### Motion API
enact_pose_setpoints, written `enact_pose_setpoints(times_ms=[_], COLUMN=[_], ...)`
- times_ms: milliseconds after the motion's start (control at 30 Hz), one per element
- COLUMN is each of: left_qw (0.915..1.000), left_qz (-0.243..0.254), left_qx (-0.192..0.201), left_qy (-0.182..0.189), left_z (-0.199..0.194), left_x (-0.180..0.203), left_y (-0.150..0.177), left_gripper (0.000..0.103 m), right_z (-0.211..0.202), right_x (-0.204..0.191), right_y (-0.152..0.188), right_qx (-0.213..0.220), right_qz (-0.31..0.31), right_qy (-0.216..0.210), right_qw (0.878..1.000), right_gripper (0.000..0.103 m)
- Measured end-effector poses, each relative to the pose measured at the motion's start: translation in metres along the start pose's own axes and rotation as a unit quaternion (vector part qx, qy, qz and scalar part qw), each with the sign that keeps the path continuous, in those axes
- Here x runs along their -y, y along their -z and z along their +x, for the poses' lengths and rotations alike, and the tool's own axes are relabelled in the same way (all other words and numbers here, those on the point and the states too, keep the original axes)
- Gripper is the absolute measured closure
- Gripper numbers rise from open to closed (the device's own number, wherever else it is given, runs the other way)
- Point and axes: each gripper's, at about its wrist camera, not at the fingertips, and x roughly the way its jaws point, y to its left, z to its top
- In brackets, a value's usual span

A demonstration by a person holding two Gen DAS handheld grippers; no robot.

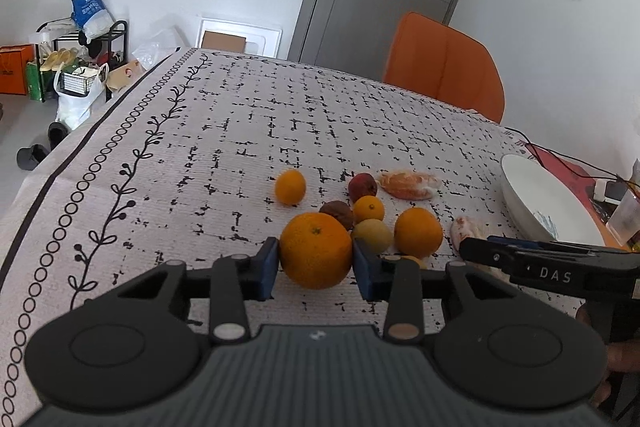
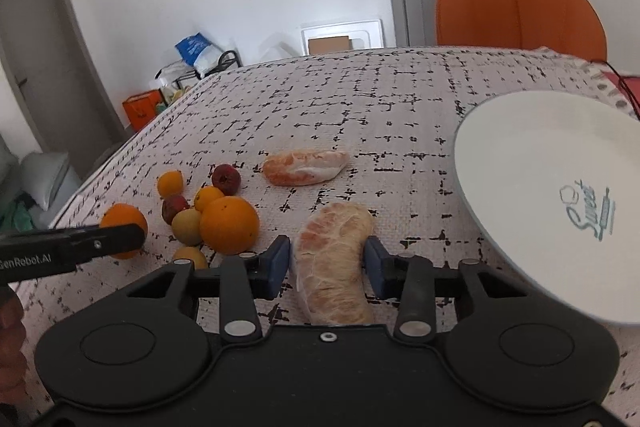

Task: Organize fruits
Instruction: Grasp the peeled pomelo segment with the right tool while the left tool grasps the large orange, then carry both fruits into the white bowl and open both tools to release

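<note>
From the left wrist camera, the left gripper [image 1: 316, 269] is closing its blue pads on a large orange [image 1: 316, 250] sitting on the patterned tablecloth [image 1: 200, 155], both pads touching its sides. Just beyond the orange, a second orange [image 1: 418, 232], a yellowish fruit [image 1: 374, 235], two small tangerines [image 1: 290, 186] and two dark red fruits [image 1: 362, 186] are lying clustered together. A peeled citrus piece [image 1: 408, 184] is resting behind the cluster, and a white plate [image 1: 548, 201] is standing to the right of it.

From the right wrist camera, the right gripper [image 2: 327, 263] is straddling a peeled citrus segment [image 2: 335, 261], the right pad touching it, the left one just beside it. The plate [image 2: 520, 187] is sitting right of the segment, the fruit cluster to its left.
</note>
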Motion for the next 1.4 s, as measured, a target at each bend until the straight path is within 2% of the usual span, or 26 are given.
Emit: enact_pose_setpoints(times_ms=[100,300,567,967,1400], left_qw=[1.0,0.9997,0.9987,0.9955,0.9908], left_qz=[0.002,0.014,0.037,0.074,0.104], left_qx=[0.004,0.013,0.02,0.021,0.025], left_qy=[0.004,0.013,0.029,0.054,0.083], left_z=[-0.002,-0.005,-0.002,0.011,0.029], left_x=[0.003,0.012,0.034,0.071,0.11], left_y=[-0.001,-0.005,-0.013,-0.023,-0.03], left_gripper=[0.065,0.065,0.065,0.065,0.065], right_z=[-0.005,-0.03,-0.049,-0.069,-0.077], right_x=[0.004,0.005,0.019,0.052,0.093], right_y=[-0.002,-0.008,-0.014,-0.014,-0.008], right_qx=[0.002,0.043,0.071,0.102,0.111], right_qz=[0.012,0.012,0.021,0.044,0.07], right_qy=[-0.016,-0.022,-0.021,0.002,0.043], right_qw=[1.0,0.999,0.997,0.994,0.99], right_gripper=[0.066,0.067,0.067,0.067,0.067])
